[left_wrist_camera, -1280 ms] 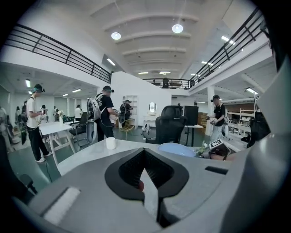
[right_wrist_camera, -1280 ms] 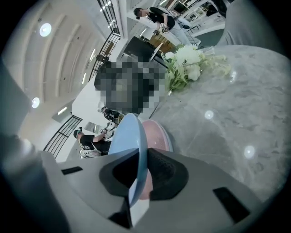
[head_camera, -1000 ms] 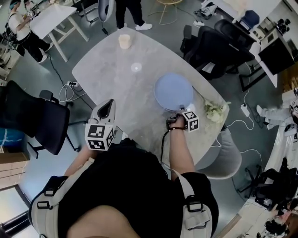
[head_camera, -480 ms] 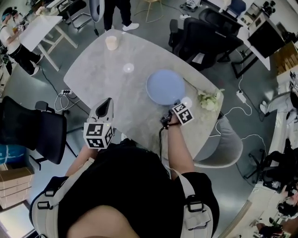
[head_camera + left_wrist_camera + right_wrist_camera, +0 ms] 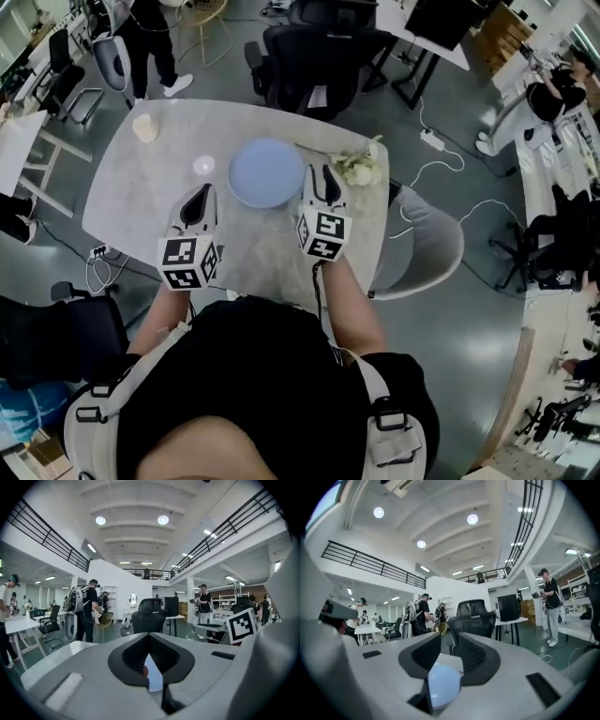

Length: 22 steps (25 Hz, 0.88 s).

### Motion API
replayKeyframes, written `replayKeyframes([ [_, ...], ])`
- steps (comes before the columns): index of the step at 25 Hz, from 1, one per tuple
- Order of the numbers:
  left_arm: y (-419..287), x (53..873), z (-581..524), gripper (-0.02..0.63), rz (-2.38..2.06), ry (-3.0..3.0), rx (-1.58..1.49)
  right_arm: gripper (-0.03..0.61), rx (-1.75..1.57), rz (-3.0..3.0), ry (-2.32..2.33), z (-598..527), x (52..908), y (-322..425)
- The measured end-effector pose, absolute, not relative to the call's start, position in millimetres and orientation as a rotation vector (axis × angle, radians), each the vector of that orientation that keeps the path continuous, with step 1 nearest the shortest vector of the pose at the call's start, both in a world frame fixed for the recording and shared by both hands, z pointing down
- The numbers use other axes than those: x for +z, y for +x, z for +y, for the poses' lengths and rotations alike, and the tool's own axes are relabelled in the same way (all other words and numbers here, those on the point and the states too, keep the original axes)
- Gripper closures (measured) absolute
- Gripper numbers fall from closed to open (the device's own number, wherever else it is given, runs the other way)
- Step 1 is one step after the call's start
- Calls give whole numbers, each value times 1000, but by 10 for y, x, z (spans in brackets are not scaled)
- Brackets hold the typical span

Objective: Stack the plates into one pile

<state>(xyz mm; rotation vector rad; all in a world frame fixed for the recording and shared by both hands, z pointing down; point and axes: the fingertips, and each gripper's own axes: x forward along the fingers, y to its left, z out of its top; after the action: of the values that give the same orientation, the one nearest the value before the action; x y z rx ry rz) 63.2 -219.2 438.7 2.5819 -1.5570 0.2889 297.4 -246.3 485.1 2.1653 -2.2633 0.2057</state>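
Plate (image 5: 267, 173): blue, on desk (image 5: 141, 202). Right gripper (image 5: 325, 176) just right of it, fingers spread, closing on nothing. Left gripper (image 5: 198, 195) fingers pressed together. Best lifted clear without nudging the rim.

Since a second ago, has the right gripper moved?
Yes. The right gripper went from the near rim of the blue plate to its right side; jaws closing, empty.

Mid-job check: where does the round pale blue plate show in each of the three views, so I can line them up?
Head view: round pale blue plate upper centre, on the grey table.
Left gripper view: only a pale sliver low centre; cannot tell whether it is the plate.
Right gripper view: the plate shows low centre.
Shared landmark: black office chair beyond the table, in all three.
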Motion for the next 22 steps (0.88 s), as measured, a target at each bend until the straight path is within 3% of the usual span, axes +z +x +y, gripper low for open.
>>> replayKeyframes([
  [3, 1017, 4210, -2275, 609, -1480, 2671, 248, 544, 65, -2308, 2209, -2321, 4387, 3040],
  [5, 1238, 4097, -2298, 609, -1438, 2721, 217, 568, -60, -2298, 2215, -2238, 4123, 3061],
  [9, 1616, 3953, -2291, 609, -1354, 2818, 182, 571, -203, -2252, 2233, -2109, 3806, 3121],
  [22, 1907, 4056, -2244, 609, -1248, 2841, 216, 571, -65, -2189, 2264, -2069, 3999, 3331],
])
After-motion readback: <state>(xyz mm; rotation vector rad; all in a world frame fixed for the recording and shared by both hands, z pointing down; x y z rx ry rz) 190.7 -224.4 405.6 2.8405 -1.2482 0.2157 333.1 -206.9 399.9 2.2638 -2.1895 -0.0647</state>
